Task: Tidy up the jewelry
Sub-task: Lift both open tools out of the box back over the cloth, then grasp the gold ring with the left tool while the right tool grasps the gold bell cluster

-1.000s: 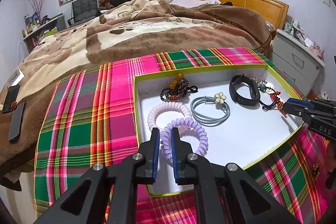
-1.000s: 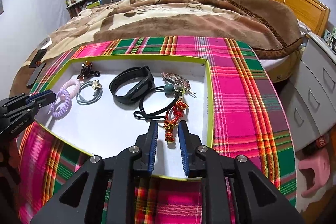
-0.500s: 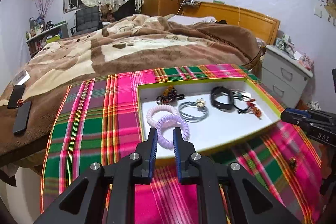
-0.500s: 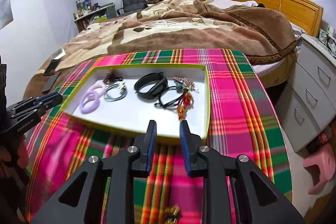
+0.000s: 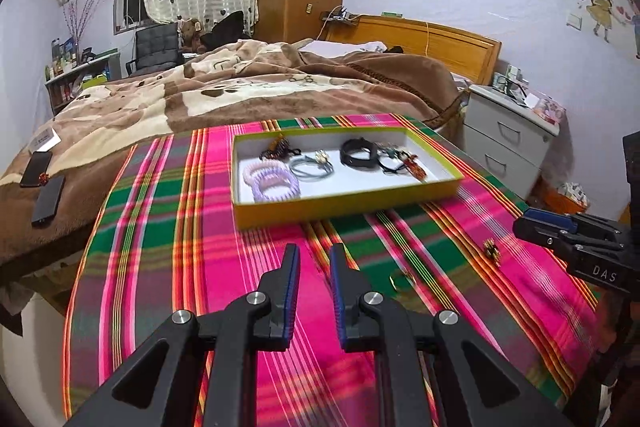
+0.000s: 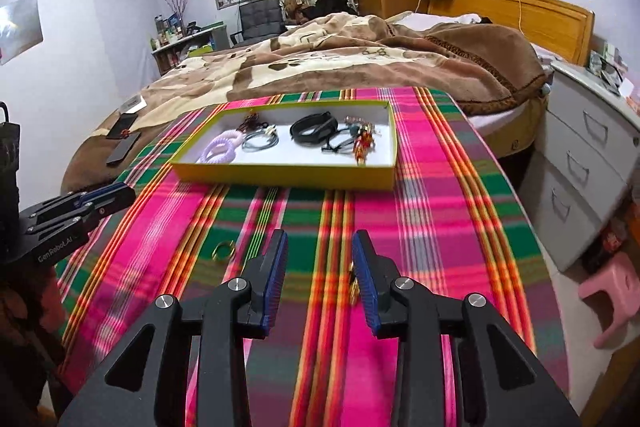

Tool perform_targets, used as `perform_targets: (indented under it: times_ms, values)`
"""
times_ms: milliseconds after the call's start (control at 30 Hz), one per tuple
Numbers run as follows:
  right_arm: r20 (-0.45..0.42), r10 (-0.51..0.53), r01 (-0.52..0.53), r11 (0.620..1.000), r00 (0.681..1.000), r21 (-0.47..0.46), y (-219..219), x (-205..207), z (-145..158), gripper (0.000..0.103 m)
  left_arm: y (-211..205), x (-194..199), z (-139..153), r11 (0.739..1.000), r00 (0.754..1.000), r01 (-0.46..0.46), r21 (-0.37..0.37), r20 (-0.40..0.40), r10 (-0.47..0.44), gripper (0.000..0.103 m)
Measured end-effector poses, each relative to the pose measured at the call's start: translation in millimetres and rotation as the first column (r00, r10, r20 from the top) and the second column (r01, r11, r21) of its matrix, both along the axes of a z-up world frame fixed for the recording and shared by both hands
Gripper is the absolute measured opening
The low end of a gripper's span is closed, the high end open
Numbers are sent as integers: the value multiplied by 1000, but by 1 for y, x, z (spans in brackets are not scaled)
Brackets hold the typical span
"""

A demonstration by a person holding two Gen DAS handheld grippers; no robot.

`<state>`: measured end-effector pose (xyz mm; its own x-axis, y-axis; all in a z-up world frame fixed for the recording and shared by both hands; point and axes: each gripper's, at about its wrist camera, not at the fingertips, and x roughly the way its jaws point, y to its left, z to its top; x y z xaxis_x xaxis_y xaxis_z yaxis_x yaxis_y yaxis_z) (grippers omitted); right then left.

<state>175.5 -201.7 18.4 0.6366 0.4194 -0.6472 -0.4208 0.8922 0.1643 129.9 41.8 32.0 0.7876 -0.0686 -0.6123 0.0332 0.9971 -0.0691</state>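
Note:
A yellow-green box (image 5: 344, 205) (image 6: 280, 175) with a white inside stands on the plaid cloth. It holds purple coil hair ties (image 5: 272, 181), a grey hair tie (image 5: 312, 169), a black band (image 5: 359, 151) (image 6: 314, 129), a bead bracelet and a red charm (image 6: 362, 145). On the cloth nearer me lie a gold ring (image 6: 223, 251) (image 5: 398, 281) and a small gold piece (image 5: 491, 249) (image 6: 353, 283). My left gripper (image 5: 314, 263) is open a little and empty. My right gripper (image 6: 320, 251) is open and empty, with the gold piece by its right finger.
The plaid cloth (image 5: 160, 227) covers a table that ends at a bed with a brown blanket (image 5: 240, 83). Two phones (image 5: 48, 199) lie on the bed at left. A grey nightstand (image 6: 588, 163) and a pink stool (image 6: 612, 291) stand at right.
Both grippers have pulled back from the box and risen, so the near cloth with the ring and gold piece shows. The right jaws have opened wider.

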Motion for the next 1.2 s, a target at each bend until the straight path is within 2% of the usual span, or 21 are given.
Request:
perform_targets:
  times_ms: [300, 600, 967, 1033, 1100, 1200]
  values:
    - [-14, -30, 30, 999, 999, 15, -19, -35, -10, 34, -15, -39, -8, 1000, 1000, 22, -5, -8, -22, 14]
    - [-23, -52, 53, 998, 998, 30, -29, -51, -12, 34, -26, -55, -12, 998, 998, 55, -3, -10, -55, 14]
    - [-24, -49, 49, 999, 998, 8, -23, -42, -15, 34, -37, -36, -16, 996, 996, 85, -7, -30, -86, 14]
    - [-24, -47, 47, 999, 999, -2, -20, -37, -16, 34, -39, -30, -17, 996, 995, 92, -6, -34, -92, 16]
    - [-32, -48, 48, 999, 998, -10, -18, -30, -18, 34, -41, -23, -16, 995, 995, 97, -6, -35, -97, 22]
    - [-45, -50, 49, 998, 998, -25, -16, -20, -21, 34, -45, -12, -16, 994, 993, 107, -14, -43, -107, 23]
